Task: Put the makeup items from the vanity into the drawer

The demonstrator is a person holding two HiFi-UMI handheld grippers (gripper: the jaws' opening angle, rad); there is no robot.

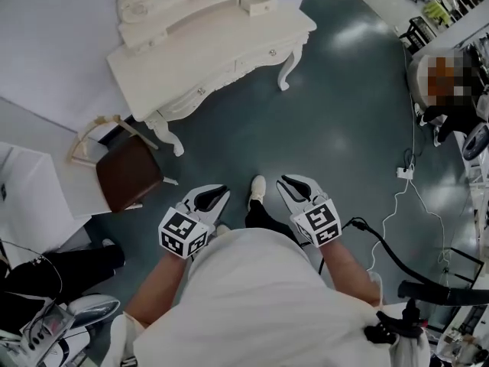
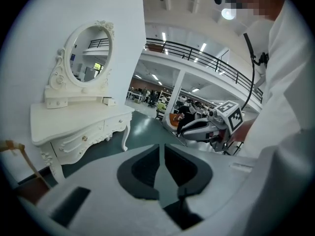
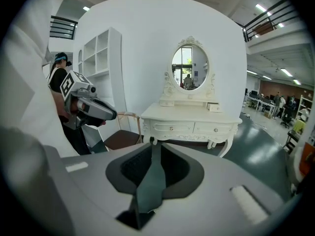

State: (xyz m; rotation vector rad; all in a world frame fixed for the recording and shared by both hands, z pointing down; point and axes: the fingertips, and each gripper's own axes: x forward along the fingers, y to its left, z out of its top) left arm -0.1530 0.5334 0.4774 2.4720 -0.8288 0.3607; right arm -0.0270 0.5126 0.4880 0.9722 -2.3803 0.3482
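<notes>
Well, the white vanity [image 1: 206, 52] stands in the upper left of the head view, carved, on curled legs, well apart from both grippers. Its long axis runs from lower left to upper right of that frame. The front, with two knobbed drawers [image 3: 172, 128] side by side, both closed, faces down-right toward the person. A small white box [image 1: 257, 6] sits at the upper right end of the top. Any makeup items are too small to tell.

The left gripper [image 1: 224, 191] and right gripper [image 1: 284, 180] are low in the frame over the green floor [image 1: 321, 128], pointing up the picture. In their own views each pair of jaws stands a narrow slit apart, with nothing between them.

The head view cuts the mirror off at the top edge, while both gripper views show the oval mirror [image 3: 190, 68] whole in its scrolled frame. The right gripper view meets the vanity almost front-on, with a brown-seated chair [image 3: 120, 139] at its left. The left gripper view sees the vanity from its end.
</notes>
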